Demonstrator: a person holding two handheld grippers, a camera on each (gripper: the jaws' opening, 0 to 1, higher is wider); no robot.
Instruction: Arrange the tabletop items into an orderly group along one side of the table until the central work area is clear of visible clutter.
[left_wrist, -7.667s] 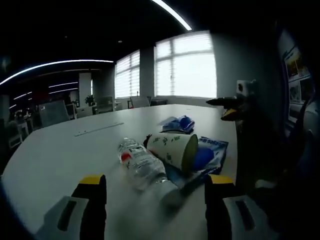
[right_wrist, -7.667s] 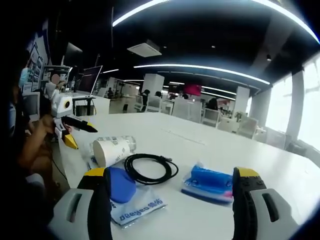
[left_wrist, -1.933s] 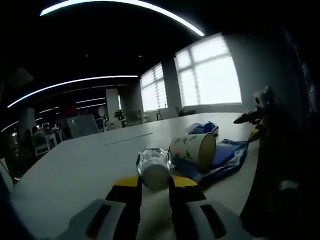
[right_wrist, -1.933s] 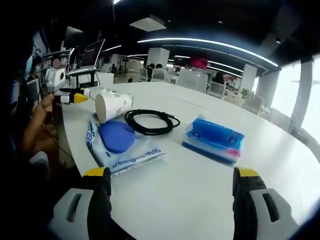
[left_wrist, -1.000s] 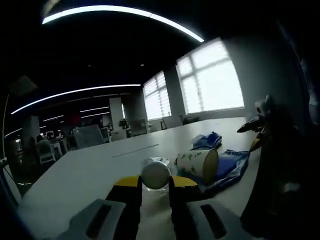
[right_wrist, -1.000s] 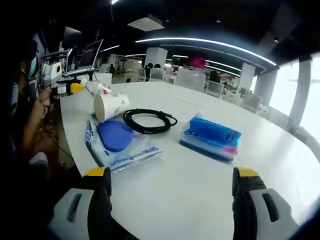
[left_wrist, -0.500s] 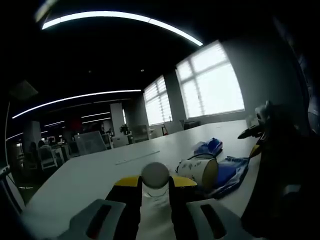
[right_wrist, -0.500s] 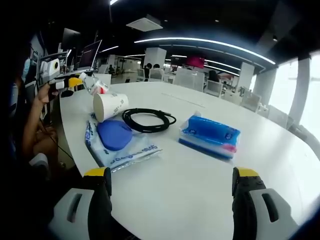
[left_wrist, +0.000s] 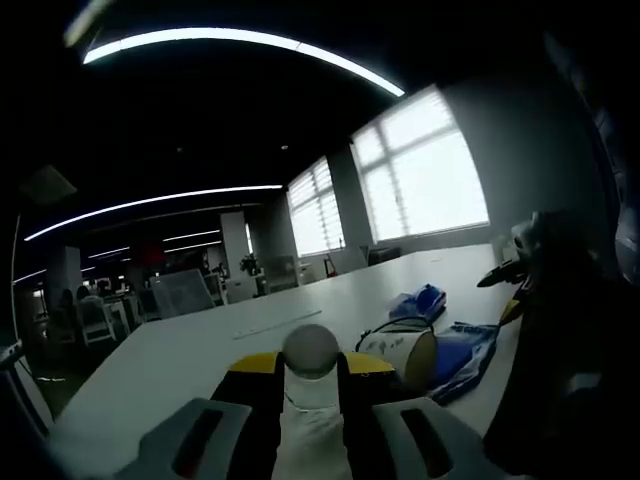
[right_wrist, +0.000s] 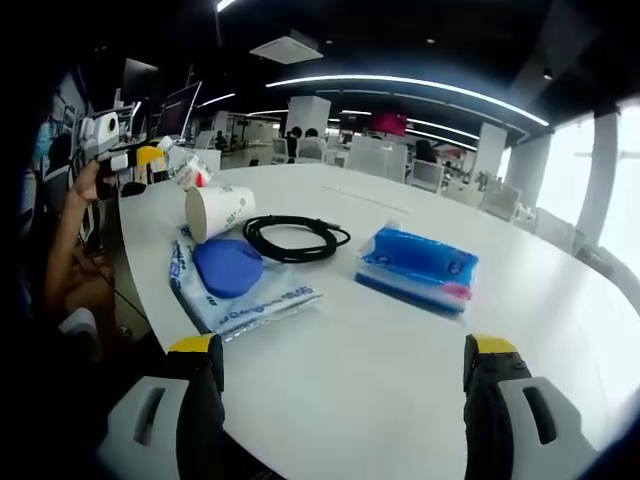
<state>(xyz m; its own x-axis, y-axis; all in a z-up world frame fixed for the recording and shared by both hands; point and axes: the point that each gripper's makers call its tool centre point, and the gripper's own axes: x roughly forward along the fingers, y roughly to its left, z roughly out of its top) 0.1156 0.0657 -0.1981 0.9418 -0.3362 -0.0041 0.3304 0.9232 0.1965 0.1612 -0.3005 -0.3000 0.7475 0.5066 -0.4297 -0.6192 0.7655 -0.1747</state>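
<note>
— What does the left gripper (left_wrist: 308, 372) have?
— Its jaws are clamped on a clear bottle (left_wrist: 309, 362), low in the middle of its view, held above the table (left_wrist: 180, 350). A paper cup (left_wrist: 402, 350) lies on its side just to the right.
— And the right gripper (right_wrist: 340, 385)?
— Jaws wide apart, nothing between them. Its view has a black cable (right_wrist: 290, 238) at centre, a blue tissue pack (right_wrist: 416, 268) to the right and a plastic bag (right_wrist: 240, 285) to the left.

On the white table (right_wrist: 400, 330) there is one clear plastic water bottle with a red label (right_wrist: 190, 172), one white paper cup lying on its side (right_wrist: 218, 212), one coiled black cable (right_wrist: 296, 238), one blue tissue pack (right_wrist: 418, 265), and one clear printed plastic bag holding a blue round item (right_wrist: 240, 288). Five items in all.
</note>
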